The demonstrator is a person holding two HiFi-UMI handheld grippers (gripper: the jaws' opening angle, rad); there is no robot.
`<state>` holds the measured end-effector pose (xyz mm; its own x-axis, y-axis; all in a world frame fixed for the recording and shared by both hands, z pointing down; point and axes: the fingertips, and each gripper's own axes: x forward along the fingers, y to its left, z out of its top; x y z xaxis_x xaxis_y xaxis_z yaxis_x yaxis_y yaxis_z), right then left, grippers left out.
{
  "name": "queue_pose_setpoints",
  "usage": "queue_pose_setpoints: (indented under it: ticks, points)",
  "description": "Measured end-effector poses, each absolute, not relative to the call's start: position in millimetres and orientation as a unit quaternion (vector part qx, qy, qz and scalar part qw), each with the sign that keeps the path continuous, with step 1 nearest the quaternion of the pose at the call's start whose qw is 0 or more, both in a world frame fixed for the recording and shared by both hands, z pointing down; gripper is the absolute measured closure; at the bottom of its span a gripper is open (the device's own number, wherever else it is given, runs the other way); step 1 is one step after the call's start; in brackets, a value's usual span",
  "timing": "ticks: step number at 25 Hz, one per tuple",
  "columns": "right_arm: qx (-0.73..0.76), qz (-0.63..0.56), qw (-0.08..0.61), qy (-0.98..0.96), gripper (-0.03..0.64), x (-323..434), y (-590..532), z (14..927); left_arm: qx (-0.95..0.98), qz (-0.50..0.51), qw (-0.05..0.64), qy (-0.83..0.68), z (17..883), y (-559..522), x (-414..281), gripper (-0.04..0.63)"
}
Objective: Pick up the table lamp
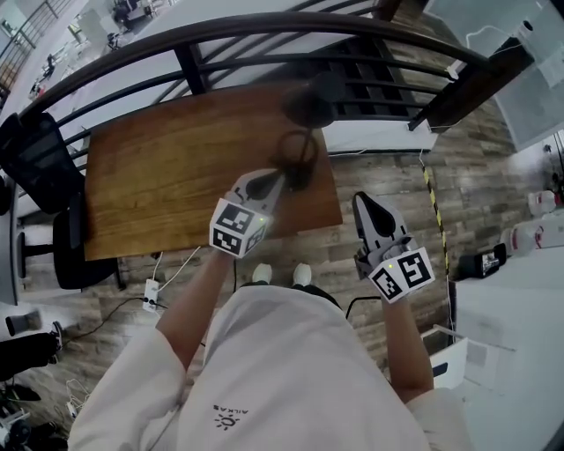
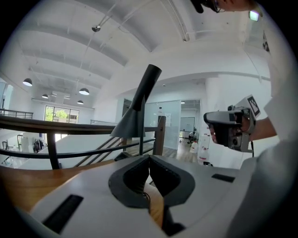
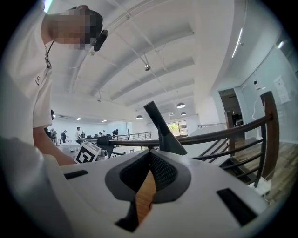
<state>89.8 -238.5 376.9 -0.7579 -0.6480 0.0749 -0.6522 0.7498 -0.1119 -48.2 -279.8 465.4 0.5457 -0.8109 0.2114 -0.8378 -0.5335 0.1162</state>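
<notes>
The table [image 1: 159, 185] carries the lamp [image 1: 308, 106] near its far right corner. The left gripper [image 1: 275, 182], jaws pressed together and empty, points at the stem [image 2: 141, 144]; it should open before closing round it. The right gripper [image 1: 367, 203], likewise closed on nothing, hangs off the table's edge.

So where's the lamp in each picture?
Head view: lamp, top middle, blurry, on the wooden table.
Left gripper view: lamp, middle, its top leaning right.
Right gripper view: lamp, middle, its top leaning left.
Shared landmark: the dark railing runs behind it in all three.
</notes>
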Motion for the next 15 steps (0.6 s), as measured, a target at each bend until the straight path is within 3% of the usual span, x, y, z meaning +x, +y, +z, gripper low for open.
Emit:
queue_pose_setpoints:
  ticks: [15]
  points:
    - [0.423,0.086,0.003,-0.902,0.6,67,-218,422,0.91,0.062,0.068,-0.403,486,-304,-39,0.584]
